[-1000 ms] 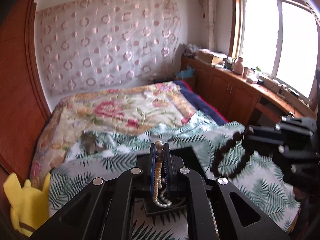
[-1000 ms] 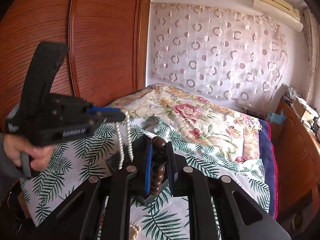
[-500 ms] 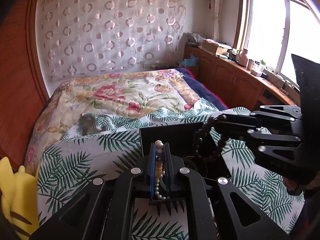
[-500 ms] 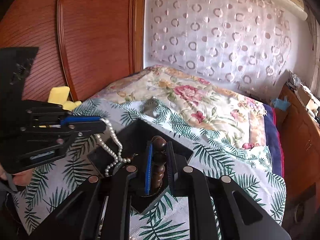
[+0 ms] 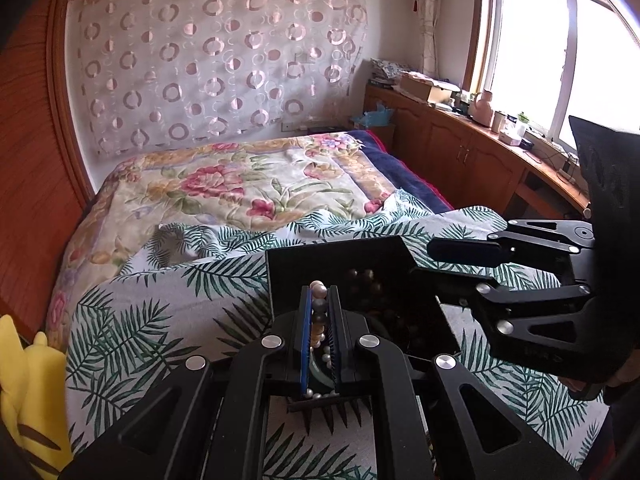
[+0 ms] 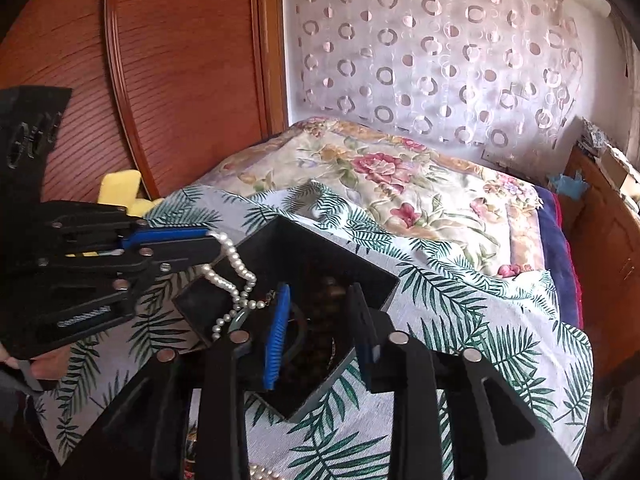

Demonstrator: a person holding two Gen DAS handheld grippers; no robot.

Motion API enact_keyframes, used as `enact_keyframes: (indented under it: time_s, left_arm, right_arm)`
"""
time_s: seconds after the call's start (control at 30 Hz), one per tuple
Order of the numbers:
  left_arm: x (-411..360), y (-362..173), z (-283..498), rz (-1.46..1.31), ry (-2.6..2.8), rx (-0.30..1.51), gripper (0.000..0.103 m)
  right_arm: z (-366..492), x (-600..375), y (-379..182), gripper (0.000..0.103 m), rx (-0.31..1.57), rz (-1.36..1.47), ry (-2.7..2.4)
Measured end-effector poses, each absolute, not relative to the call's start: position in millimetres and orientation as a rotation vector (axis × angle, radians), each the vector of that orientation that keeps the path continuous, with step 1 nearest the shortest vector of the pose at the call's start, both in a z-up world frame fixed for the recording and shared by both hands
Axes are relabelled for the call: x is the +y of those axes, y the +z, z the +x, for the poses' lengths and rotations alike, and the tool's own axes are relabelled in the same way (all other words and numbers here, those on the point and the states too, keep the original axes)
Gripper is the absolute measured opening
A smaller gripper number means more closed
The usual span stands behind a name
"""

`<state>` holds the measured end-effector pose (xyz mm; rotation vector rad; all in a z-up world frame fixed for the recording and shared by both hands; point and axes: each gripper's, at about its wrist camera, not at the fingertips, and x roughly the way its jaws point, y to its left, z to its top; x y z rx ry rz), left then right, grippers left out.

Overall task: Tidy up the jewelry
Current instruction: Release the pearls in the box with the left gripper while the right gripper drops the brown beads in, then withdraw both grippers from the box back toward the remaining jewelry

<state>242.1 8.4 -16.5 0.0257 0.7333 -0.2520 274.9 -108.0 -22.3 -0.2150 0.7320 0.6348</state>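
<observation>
An open black jewelry box [image 5: 340,264] [image 6: 352,260] lies on the leaf-print sheet. My left gripper [image 5: 319,300] [image 6: 208,244] is shut on a white pearl necklace [image 5: 319,294] [image 6: 234,276], which hangs down over the box's near-left edge. My right gripper [image 6: 320,320] [image 5: 432,264] is open just above the box. The dark brown bead bracelet [image 5: 366,280] [image 6: 320,308] lies inside the box, below the open right fingers.
The box sits on a leaf-print sheet [image 5: 160,320] over a floral quilt [image 5: 224,184]. A yellow plush toy [image 5: 24,392] lies at the left edge. A wooden headboard [image 6: 160,80] is behind; cabinets [image 5: 460,152] line the window side. More pearls [image 6: 260,472] lie near the bottom edge.
Both grippers have come down to the box. The right gripper has opened and the brown bead bracelet has dropped into the box. The left still grips the pearls.
</observation>
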Motion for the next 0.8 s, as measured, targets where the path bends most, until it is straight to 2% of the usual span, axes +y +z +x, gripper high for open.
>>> enact_keyframes:
  time_s: [0.43,0.63,0.7,0.73,0.8]
  left_arm:
    - [-14,-16,242,0.053,-0.283,0.733,0.007]
    - [-17,-17,231,0.059,-0.286,0.725,0.035]
    - [-15,-16,221,0.063,-0.287,0.709,0.05]
    - [-13,-16,214,0.063,-0.29,0.7,0.054]
    - [-10,-16,202,0.063,-0.286,0.686,0.071]
  right_arm:
    - [233,-150,-13,0.033,0.692,-0.19,0.646]
    - [203,-167,-23,0.033,0.7,-0.173,0.677]
    - [193,-170,-30,0.033,0.718,-0.177,0.688]
    - [187,-169,-33,0.033,0.723,-0.181,0.694]
    - [175,-168,-41,0.033,0.733,-0.194,0.711]
